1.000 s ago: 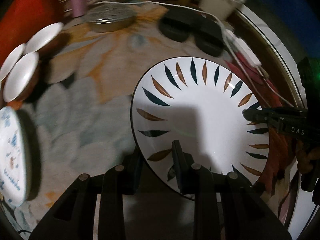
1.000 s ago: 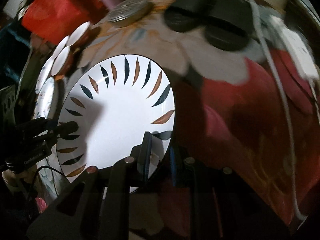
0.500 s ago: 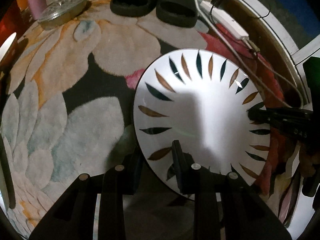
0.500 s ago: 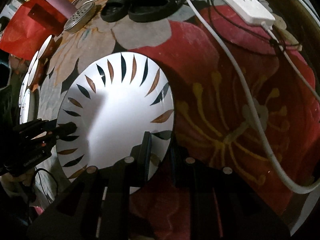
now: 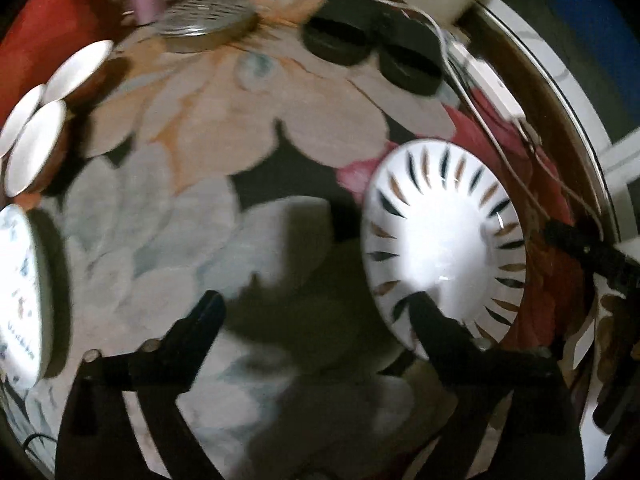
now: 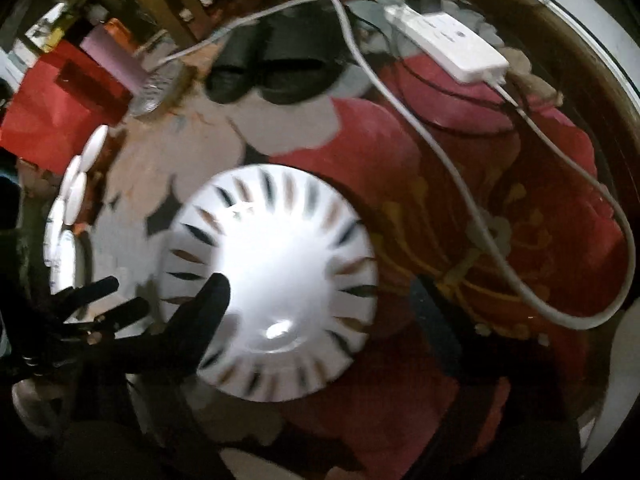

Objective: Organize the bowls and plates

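White plate [image 5: 444, 248] with dark and brown leaf marks round rim, flat on flowered rug; small white bowls [image 5: 36, 148] at ten o'clock

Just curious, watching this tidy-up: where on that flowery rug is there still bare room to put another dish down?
The widest bare patch is the pale petals between the leaf-pattern plate and the small white bowls, short of the black slippers. It is crowded at the left edge by the bowls and blue-patterned plate, and by the white cable on the red flower.
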Motion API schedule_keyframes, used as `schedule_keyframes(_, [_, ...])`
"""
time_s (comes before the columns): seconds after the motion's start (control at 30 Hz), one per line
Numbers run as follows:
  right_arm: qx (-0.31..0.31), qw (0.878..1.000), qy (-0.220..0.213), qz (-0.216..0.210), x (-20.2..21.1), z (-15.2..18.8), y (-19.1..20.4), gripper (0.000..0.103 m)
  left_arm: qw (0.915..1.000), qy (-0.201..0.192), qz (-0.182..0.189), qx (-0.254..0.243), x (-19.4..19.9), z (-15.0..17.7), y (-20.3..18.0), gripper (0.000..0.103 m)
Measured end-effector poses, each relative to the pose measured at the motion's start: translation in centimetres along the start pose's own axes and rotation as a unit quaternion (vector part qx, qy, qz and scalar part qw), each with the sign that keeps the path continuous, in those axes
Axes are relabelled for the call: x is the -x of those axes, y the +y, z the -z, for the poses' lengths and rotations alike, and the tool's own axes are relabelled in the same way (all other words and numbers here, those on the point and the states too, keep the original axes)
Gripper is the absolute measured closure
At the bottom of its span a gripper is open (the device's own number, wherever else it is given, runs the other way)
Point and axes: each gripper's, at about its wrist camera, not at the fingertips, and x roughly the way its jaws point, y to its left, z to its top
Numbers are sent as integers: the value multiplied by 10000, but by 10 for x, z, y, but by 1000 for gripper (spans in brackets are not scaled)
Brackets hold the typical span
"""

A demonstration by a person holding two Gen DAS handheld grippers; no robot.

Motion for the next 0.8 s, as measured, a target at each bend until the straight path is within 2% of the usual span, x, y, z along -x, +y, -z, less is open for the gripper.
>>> schedule_keyframes(0.13, [136,9996,169,-206,-9,-1,34,9,9993,-120,-227,277,22,4,29,2])
schedule_keyframes(0.23, [193,9989,284,-313,-14,-3,60,7,9979,-146,-433,453,33,7,50,1])
schedule_keyframes(0.3, [269,9986,319,-319,-18,-3,78,1,9966,-159,-598,538,41,11,65,1])
schedule_keyframes(0.43, [421,9974,395,-423,-26,-2,111,0,9941,-223,-799,700,53,13,88,1])
schedule_keyframes(0.8, [874,9916,583,-750,-43,-1,183,0,9871,-269,-1069,1163,73,24,152,1])
